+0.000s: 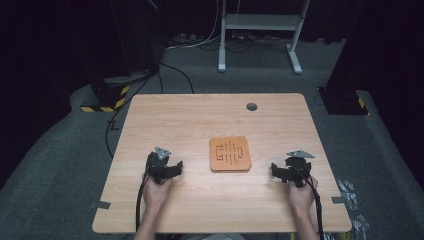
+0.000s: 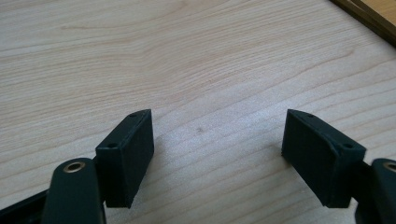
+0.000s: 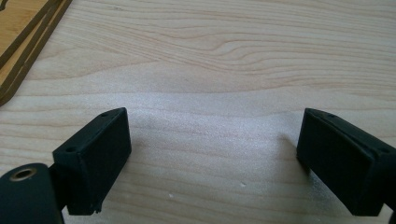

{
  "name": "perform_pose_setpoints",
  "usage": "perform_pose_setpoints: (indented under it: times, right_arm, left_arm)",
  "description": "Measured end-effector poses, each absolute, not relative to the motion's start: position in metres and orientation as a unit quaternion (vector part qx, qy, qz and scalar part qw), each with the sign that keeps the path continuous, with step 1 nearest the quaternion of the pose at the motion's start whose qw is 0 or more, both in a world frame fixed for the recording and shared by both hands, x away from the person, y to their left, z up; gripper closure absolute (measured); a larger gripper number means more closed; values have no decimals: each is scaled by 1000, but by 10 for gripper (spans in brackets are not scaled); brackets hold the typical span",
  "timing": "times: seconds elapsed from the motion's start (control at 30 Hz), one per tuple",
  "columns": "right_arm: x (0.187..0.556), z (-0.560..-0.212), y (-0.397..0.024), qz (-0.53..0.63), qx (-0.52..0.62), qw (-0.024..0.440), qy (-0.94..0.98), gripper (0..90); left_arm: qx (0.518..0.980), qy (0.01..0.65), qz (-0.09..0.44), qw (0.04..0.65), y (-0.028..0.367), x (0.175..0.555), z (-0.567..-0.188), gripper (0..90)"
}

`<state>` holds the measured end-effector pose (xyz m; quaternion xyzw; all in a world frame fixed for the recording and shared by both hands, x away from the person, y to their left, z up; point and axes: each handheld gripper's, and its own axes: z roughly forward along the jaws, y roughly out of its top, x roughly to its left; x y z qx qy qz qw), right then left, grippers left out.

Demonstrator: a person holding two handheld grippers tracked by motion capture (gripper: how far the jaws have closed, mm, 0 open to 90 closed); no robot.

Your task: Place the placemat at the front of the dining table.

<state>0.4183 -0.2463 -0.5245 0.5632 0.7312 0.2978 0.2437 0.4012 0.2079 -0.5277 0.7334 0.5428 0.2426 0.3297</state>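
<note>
An orange-brown square board (image 1: 230, 153) with dark cut-out marks lies flat near the middle of the wooden table (image 1: 200, 115). My left gripper (image 1: 172, 169) rests on the table to the board's left, held by a hand. In the left gripper view the gripper (image 2: 217, 140) stands open over bare wood, and the board's edge (image 2: 369, 11) shows at the top right. My right gripper (image 1: 278, 171) sits to the board's right, also hand-held. It (image 3: 212, 149) stands open with nothing between its jaws, with the board's corner (image 3: 21, 32) at the top left.
A round grommet hole (image 1: 251, 106) sits near the table's far edge. Beyond the table are a white desk frame (image 1: 260, 30), floor cables (image 1: 200, 42) and yellow-black striped stand bases (image 1: 105, 102). Tape patches (image 1: 100, 204) mark the table's near corners.
</note>
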Motion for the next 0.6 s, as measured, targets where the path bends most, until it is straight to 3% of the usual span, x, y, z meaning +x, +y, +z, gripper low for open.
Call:
perform_pose_setpoints:
  times: [0.6]
  right_arm:
    - [419,-525,-246,297,565,245,730,95]
  left_arm:
    - [734,542,242,329,208,401,-528,251]
